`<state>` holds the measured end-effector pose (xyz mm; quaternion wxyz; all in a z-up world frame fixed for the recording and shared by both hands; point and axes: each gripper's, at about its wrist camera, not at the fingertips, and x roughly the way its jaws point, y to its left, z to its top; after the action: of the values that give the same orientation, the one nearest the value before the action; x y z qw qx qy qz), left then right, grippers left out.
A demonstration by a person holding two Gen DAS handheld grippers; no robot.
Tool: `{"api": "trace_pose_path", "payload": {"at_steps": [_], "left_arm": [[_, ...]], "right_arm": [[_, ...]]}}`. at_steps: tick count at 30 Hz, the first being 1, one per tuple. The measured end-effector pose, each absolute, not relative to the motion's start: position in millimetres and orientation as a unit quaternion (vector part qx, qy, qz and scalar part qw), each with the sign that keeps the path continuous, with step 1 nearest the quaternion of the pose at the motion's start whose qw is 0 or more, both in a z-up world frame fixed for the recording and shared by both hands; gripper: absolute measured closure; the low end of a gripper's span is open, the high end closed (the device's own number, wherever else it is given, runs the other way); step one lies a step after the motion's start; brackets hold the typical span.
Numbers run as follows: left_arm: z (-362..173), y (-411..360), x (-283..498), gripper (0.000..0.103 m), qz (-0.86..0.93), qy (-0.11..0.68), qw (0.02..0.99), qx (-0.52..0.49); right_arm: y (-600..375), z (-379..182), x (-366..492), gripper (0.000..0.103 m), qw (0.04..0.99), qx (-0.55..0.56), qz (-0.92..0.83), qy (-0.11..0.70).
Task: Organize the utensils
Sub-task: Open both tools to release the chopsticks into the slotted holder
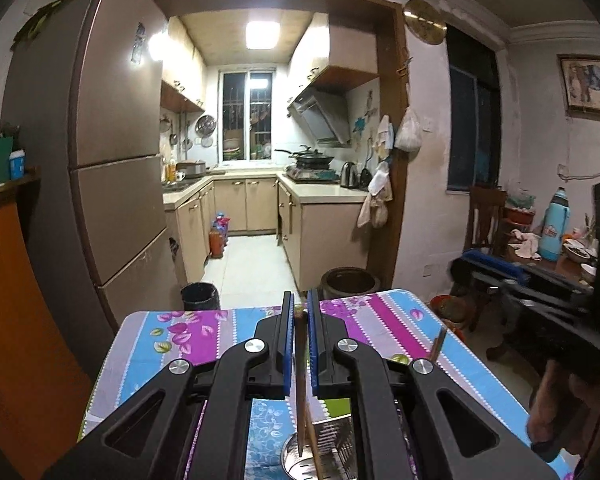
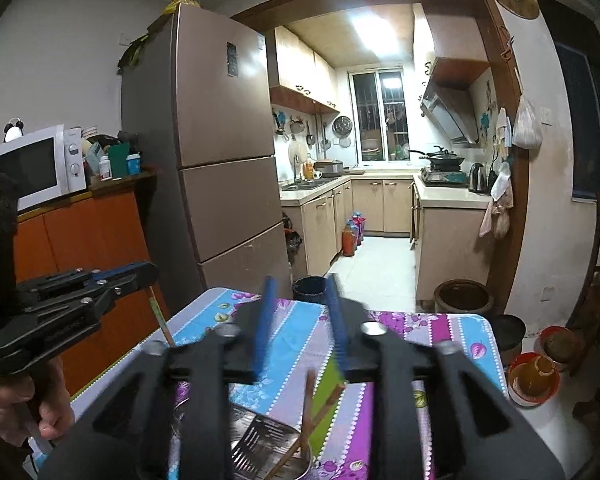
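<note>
My left gripper (image 1: 300,304) is shut on a wooden chopstick (image 1: 301,376) that hangs down between the blue pads into a steel utensil holder (image 1: 300,454) on the floral tablecloth (image 1: 204,332). In the right wrist view the left gripper (image 2: 140,272) is at the left, with the chopstick (image 2: 160,316) hanging below it. My right gripper (image 2: 300,284) is open and empty, blurred, above the steel holder (image 2: 304,464), which holds a slotted spatula (image 2: 260,440) and wooden chopsticks (image 2: 309,400). The right gripper also shows at the right in the left wrist view (image 1: 496,272).
The table (image 2: 452,332) stands before a kitchen doorway. A brown fridge (image 2: 220,152) and an orange cabinet (image 2: 92,232) with a microwave (image 2: 36,164) are at the left. A black bin (image 1: 200,296), a clay jar (image 1: 350,282) and bowls (image 2: 534,376) sit on the floor.
</note>
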<state>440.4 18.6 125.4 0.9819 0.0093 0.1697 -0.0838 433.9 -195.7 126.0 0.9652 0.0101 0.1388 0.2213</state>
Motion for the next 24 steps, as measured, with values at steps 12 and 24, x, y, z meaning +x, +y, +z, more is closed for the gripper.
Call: {"api": "trace_pose_path", "payload": {"at_steps": [12,24], "left_arm": [[117.4,34.6,455.5,0.094,-0.055,0.175,0.983,0.0],[136.0,34.5,397.9,0.053,-0.039,0.128,0.991,0.004]], "right_arm": [[-206.9,132.0,415.0,0.04,0.968,0.011,0.224,0.113],[-208.3,129.6,380.2,0.024,0.969,0.002,0.222,0.104]]}}
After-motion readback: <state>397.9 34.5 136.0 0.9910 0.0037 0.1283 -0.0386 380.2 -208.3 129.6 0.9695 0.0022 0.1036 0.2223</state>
